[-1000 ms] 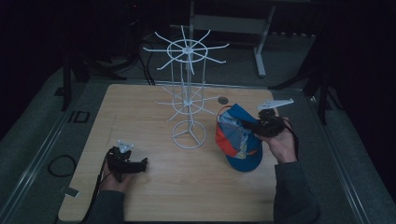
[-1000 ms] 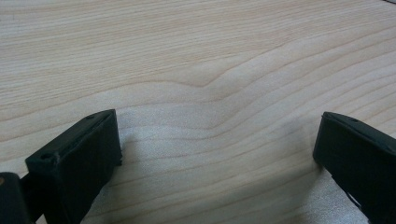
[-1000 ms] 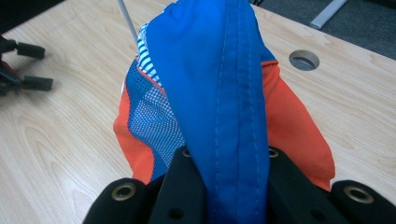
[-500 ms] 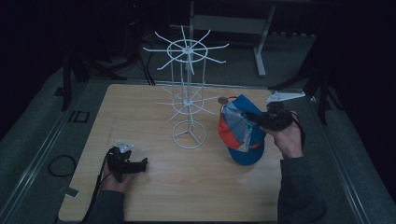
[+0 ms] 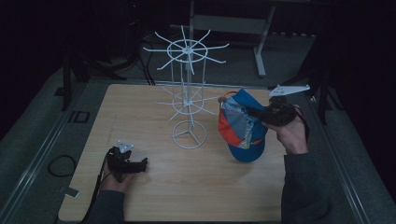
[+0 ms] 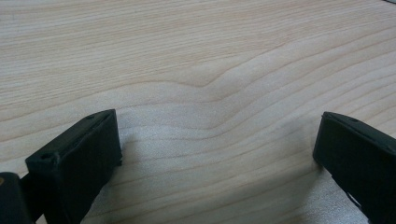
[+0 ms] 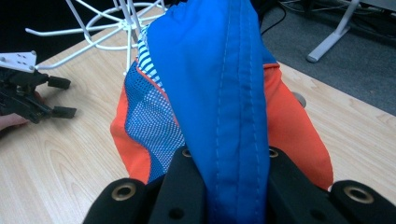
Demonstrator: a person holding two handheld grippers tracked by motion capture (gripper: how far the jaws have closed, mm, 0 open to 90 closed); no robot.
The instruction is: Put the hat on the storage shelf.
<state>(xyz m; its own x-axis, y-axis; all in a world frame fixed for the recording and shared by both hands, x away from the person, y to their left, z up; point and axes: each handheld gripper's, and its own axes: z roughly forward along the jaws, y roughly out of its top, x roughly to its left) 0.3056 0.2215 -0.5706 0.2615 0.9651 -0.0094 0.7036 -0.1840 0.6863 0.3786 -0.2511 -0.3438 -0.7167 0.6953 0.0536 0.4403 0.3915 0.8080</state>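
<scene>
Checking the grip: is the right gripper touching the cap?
Touching. In the right gripper view the right gripper has its jaws pinching a fold of the cap.

cap (image 7: 224,84): blue, orange, striped mesh | rack (image 5: 188,100): white | table (image 5: 140,107): pale wood

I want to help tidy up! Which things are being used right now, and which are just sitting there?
Being used:
- blue and orange cap, pinched in the right tool
- white wire rack

Just sitting:
- left tool, open, resting on the table
</scene>
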